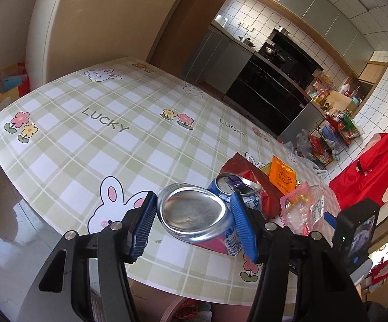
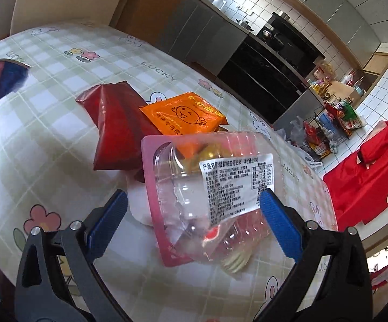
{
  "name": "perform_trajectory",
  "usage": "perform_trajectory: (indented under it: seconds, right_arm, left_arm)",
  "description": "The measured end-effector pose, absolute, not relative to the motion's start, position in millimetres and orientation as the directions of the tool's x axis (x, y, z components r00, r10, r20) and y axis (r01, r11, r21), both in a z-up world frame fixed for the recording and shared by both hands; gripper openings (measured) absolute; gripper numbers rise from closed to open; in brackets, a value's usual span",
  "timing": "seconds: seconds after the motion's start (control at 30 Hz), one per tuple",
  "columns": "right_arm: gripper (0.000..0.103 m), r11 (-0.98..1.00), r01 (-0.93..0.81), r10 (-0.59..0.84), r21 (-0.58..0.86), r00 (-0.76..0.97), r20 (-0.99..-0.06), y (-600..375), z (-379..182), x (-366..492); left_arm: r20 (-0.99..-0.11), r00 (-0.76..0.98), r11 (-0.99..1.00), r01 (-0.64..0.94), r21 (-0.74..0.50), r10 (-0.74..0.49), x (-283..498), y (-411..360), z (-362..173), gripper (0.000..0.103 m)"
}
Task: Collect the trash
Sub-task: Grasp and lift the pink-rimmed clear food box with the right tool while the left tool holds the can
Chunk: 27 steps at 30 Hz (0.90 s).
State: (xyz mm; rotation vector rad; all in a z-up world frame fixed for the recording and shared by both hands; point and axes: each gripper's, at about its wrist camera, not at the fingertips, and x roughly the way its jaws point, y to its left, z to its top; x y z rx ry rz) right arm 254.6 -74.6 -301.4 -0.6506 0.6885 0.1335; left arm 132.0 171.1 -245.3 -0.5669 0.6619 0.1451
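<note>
Step in hand: pickup. Left gripper (image 1: 194, 216) is clamped on a drink can (image 1: 196, 214). Right gripper (image 2: 194, 221) stands apart around the clear plastic tray (image 2: 207, 187), at 6 o'clock of the orange packet (image 2: 185, 114). Next: close squarely without crushing.

Left tool (image 1: 194, 221): 2 black angular arms, each ending in a ribbed blue pad (image 1: 142, 228), with 2 round silver screws per arm. Right tool (image 2: 194, 224): the same black frame, blue pads (image 2: 281, 224) and silver screws.
</note>
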Motion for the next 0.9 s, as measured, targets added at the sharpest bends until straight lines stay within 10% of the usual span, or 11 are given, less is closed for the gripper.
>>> perform_trajectory:
  seconds: [0.33, 0.47, 0.9]
  right_arm:
    - [0.096, 0.779, -0.262, -0.204, -0.569, 0.753, -0.626, -65.6, -318.6, 280.1]
    - [0.079, 0.802, -0.271, -0.171, -0.532, 0.749, -0.64, -78.2, -309.1, 278.0]
    - [0.063, 0.981, -0.176, 0.082, -0.081, 0.755, -0.651, -165.4, -236.2, 265.1]
  left_arm:
    - [-0.61, 0.788, 0.828, -0.29, -0.48, -0.078, 130.4, 177.3, -251.7, 0.055]
    - [-0.606, 0.791, 0.833, -0.277, -0.479, -0.086, 130.7, 175.9, -251.7, 0.055]
    - [-0.595, 0.797, 0.844, -0.246, -0.477, -0.104, 129.7, 166.9, -244.5, 0.055]
